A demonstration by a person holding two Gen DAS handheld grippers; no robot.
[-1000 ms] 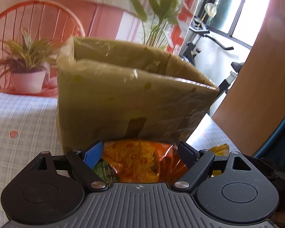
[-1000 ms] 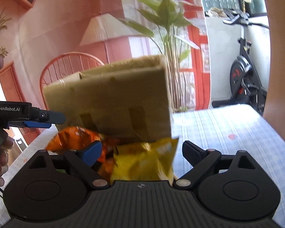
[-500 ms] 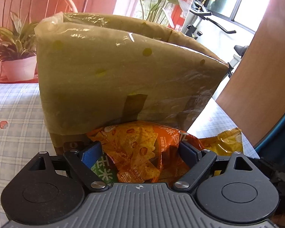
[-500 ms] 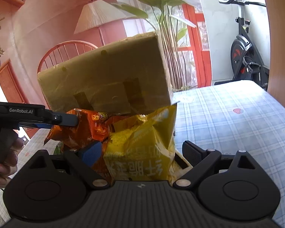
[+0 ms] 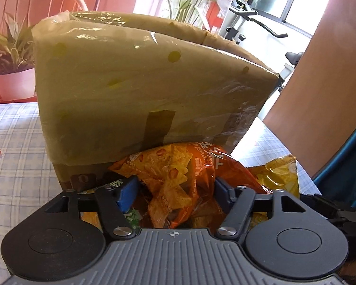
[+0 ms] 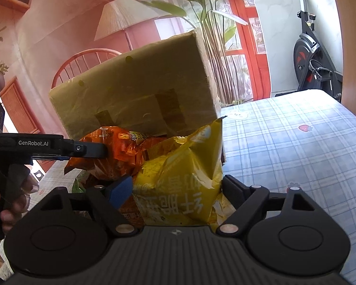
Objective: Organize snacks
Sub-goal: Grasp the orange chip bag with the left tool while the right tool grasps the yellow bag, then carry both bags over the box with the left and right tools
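Observation:
A taped cardboard box (image 5: 140,90) stands on the checked tablecloth, seen also in the right wrist view (image 6: 135,95). My left gripper (image 5: 175,185) is shut on an orange chip bag (image 5: 175,166), held just in front of the box's near wall. My right gripper (image 6: 176,186) is shut on a yellow chip bag (image 6: 180,173), held upright before the box. The orange bag (image 6: 116,152) and the left gripper (image 6: 87,149) show at left in the right wrist view. The yellow bag (image 5: 277,178) shows at right in the left wrist view. A green packet (image 5: 114,184) peeks under the orange bag.
A potted plant (image 5: 9,71) and an orange chair (image 5: 35,2) stand behind the table at left. A wooden panel (image 5: 320,95) rises at right. An exercise bike (image 6: 313,54) stands beyond the table's far edge. The checked tablecloth (image 6: 296,142) stretches to the right.
Both bags have risen in the grippers, closer to the box. The box looms larger in both views as both grippers move toward it.

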